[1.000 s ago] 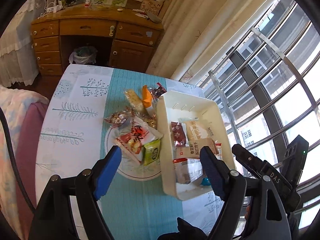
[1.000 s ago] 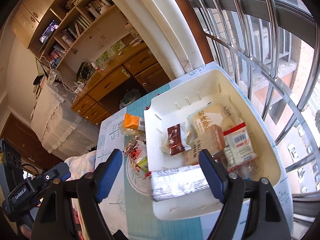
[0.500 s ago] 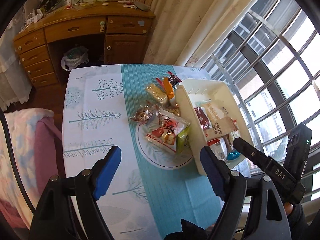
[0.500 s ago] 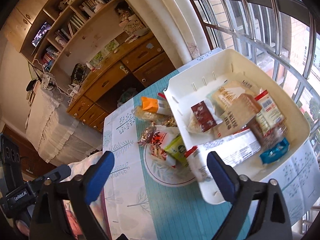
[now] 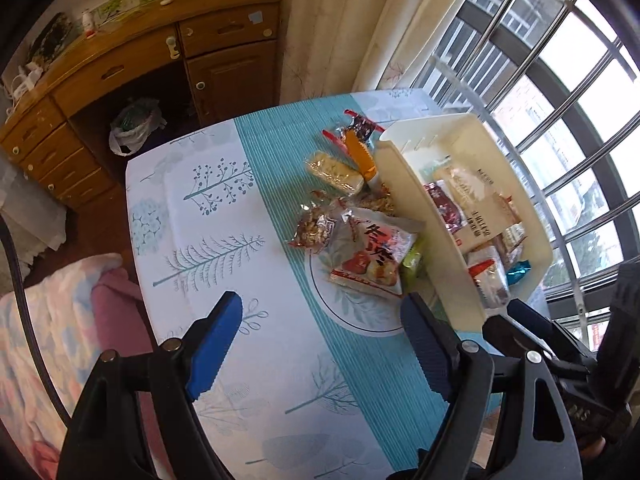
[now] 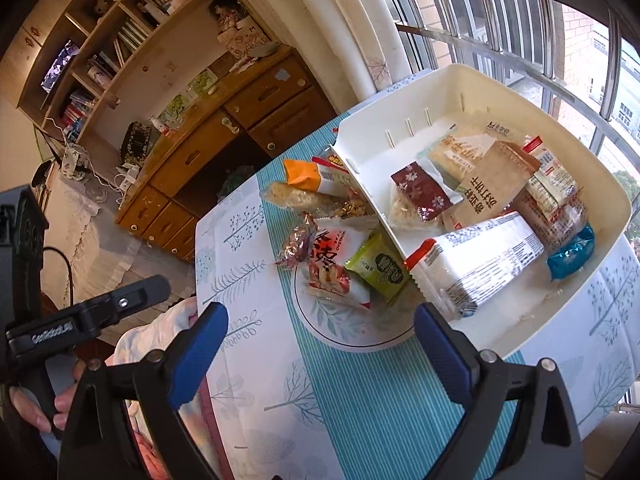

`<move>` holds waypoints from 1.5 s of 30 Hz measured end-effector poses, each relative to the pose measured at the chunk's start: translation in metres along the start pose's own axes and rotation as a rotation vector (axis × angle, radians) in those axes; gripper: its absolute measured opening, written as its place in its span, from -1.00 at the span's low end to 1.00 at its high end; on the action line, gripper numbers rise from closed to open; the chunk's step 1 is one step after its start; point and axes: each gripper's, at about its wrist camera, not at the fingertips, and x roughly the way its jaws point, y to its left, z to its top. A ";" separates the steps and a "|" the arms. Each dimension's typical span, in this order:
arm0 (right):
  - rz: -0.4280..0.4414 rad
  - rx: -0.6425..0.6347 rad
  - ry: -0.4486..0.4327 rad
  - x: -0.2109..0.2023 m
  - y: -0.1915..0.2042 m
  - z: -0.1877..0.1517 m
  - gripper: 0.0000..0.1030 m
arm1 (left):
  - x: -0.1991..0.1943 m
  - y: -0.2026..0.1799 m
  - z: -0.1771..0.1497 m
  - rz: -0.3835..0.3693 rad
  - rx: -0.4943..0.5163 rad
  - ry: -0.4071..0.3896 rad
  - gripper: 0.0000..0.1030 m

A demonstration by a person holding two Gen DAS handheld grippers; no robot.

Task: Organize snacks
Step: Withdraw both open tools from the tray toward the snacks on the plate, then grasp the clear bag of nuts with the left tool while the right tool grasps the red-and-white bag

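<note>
A cream plastic bin [image 6: 480,80] [image 5: 404,168] stands at the table's right side and holds several snack packs, among them a white barcode pack [image 6: 480,264] and a brown pack [image 6: 492,188]. Loose snacks lie left of it: a red-white pack [image 5: 372,256] [image 6: 332,260], a green pack [image 6: 380,268], a rice cracker bar [image 5: 334,172] and an orange pack [image 5: 360,154]. My left gripper [image 5: 320,344] is open and empty, above the tablecloth in front of the pile. My right gripper [image 6: 320,352] is open and empty, in front of the bin.
The table has a white and teal tree-print cloth [image 5: 200,216]. A wooden desk with drawers [image 5: 120,76] stands beyond it, with a bag [image 5: 136,128] underneath. A window with bars [image 5: 560,100] is on the right. Pink bedding [image 5: 60,300] lies on the left.
Both grippers have pulled back from the bin toward the near side of the table. The white barcode pack that lay between the right gripper's fingers now rests in the bin.
</note>
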 end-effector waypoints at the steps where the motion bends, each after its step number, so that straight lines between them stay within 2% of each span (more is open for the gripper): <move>1: 0.000 0.001 0.001 0.003 0.001 0.001 0.84 | 0.005 0.001 0.004 0.007 0.004 0.009 0.56; 6: -0.019 -0.007 -0.013 0.019 0.011 0.005 0.84 | 0.036 0.002 0.026 0.045 0.034 0.055 0.56; 11: -0.072 0.003 -0.036 0.039 0.019 0.005 0.84 | 0.072 0.007 0.046 0.081 0.054 0.090 0.56; 13: -0.123 0.002 -0.039 0.051 0.021 0.003 0.84 | 0.090 0.010 0.053 0.086 0.053 0.109 0.56; 22: -0.241 0.093 0.015 0.107 0.011 -0.005 0.76 | 0.160 0.012 0.064 0.059 0.029 0.197 0.56; 28: -0.305 0.088 0.008 0.135 0.014 -0.006 0.65 | 0.188 0.014 0.064 0.015 -0.005 0.228 0.56; 34: -0.370 0.060 0.006 0.152 0.013 -0.004 0.65 | 0.206 0.016 0.067 0.000 -0.025 0.244 0.52; 39: -0.383 0.044 0.008 0.157 0.013 -0.006 0.65 | 0.219 0.018 0.068 -0.002 -0.037 0.266 0.35; 45: -0.341 0.043 0.015 0.166 0.007 0.000 0.65 | 0.231 0.014 0.072 0.007 -0.033 0.268 0.26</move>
